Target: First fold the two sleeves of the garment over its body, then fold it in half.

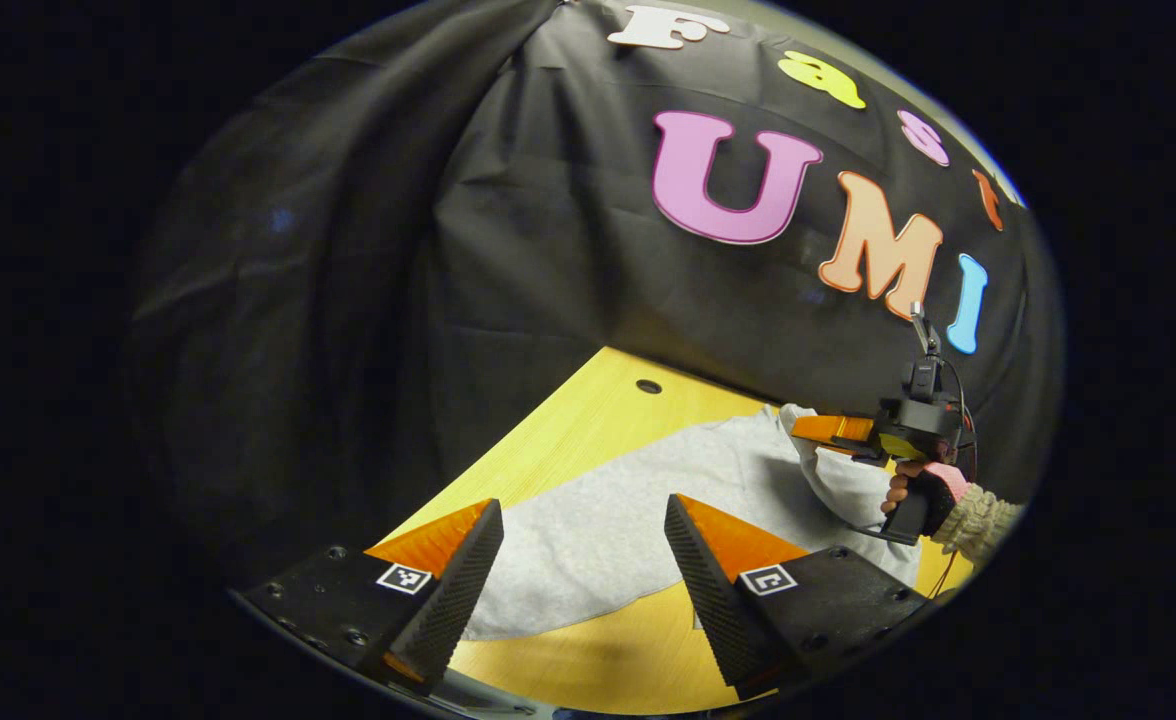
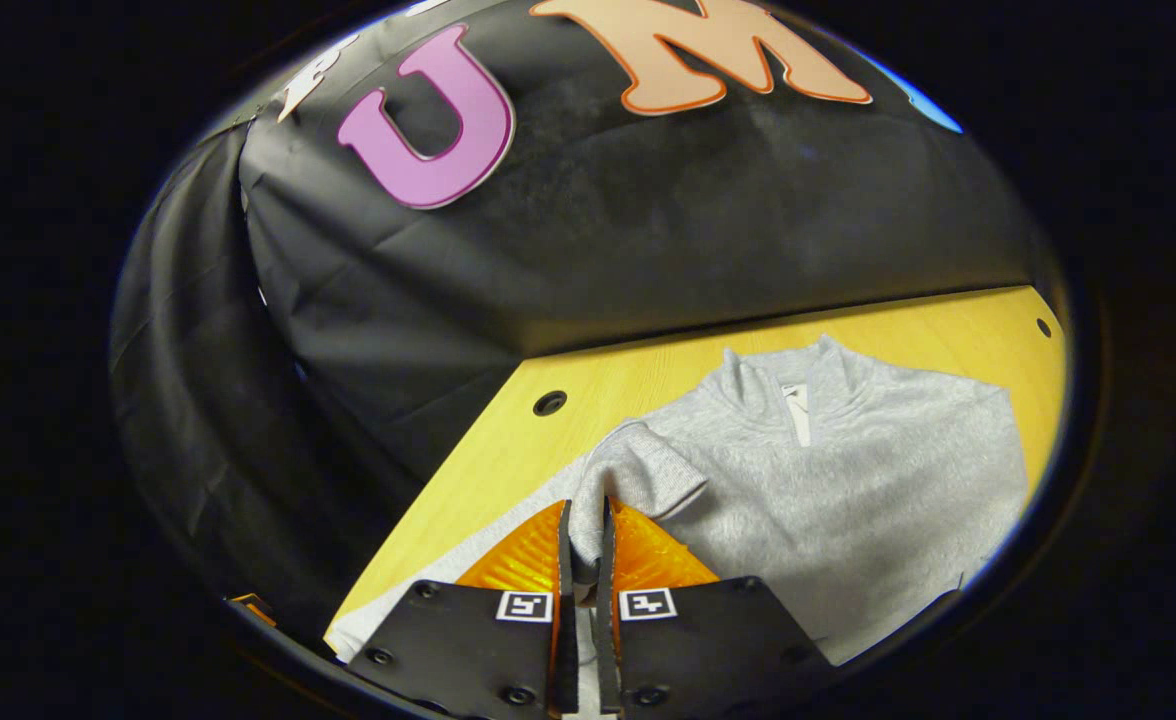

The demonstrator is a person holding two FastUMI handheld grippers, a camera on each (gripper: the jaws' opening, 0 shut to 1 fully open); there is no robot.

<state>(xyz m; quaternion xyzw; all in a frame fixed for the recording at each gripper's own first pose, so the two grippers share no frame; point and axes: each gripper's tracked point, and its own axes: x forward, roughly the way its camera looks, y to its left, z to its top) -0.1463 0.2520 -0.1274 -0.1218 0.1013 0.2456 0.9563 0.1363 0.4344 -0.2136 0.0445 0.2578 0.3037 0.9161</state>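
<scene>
A grey zip-neck sweatshirt (image 2: 848,470) lies flat on the yellow tabletop (image 2: 508,450), collar toward the booth wall. The right gripper (image 2: 585,545) is closed narrowly on the cuff of one sleeve (image 2: 638,475), lifted over the garment body. The left gripper (image 1: 583,560) hovers above the sweatshirt's hem area, jaws spread wide, holding nothing.

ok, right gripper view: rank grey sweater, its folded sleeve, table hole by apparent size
1. Grey sweater, largest.
2. Folded sleeve, held in the right claw.
3. Table hole, smallest, though it lies farther from the camera.
</scene>
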